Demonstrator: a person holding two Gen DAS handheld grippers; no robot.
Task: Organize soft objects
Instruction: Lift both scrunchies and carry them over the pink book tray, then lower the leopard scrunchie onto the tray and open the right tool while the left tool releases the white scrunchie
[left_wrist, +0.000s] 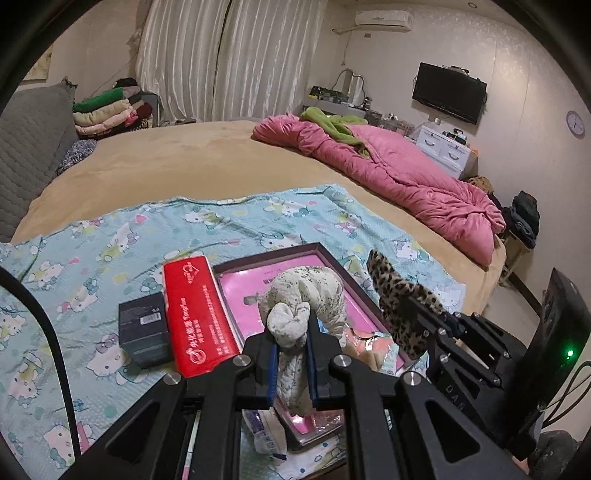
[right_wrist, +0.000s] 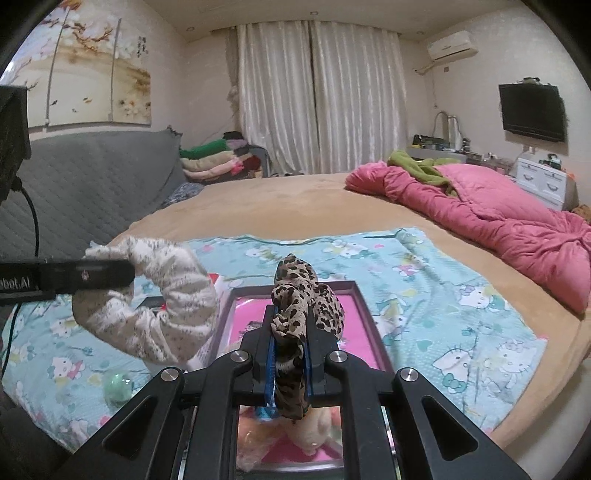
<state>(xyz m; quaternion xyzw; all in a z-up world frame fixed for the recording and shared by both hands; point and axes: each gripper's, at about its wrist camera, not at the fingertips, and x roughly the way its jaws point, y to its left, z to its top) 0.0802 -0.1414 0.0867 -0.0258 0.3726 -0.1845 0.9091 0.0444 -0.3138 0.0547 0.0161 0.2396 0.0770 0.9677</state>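
Above the open box (right_wrist: 364, 295) on the bed (left_wrist: 207, 162), left claw (left_wrist: 291, 332) is clamped on the floral cloth (left_wrist: 314, 291) and right claw (right_wrist: 290, 339) on the leopard cloth (right_wrist: 314, 295), both lifted, apparently for sorting.

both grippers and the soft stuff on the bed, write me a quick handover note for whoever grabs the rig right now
Left gripper: shut on the pale flowered cloth, held up over the pink-lined box.
Right gripper: shut on the leopard-print cloth, also raised above the box.
On the cartoon-print sheet: the open box, a red carton and a small dark box beside it on the left.
Done: both cloths picked up, one per gripper.
Left: neither cloth is set down yet; where they should go cannot be told from these views. A soft peach-coloured item lies in the near end of the box, partly hidden.
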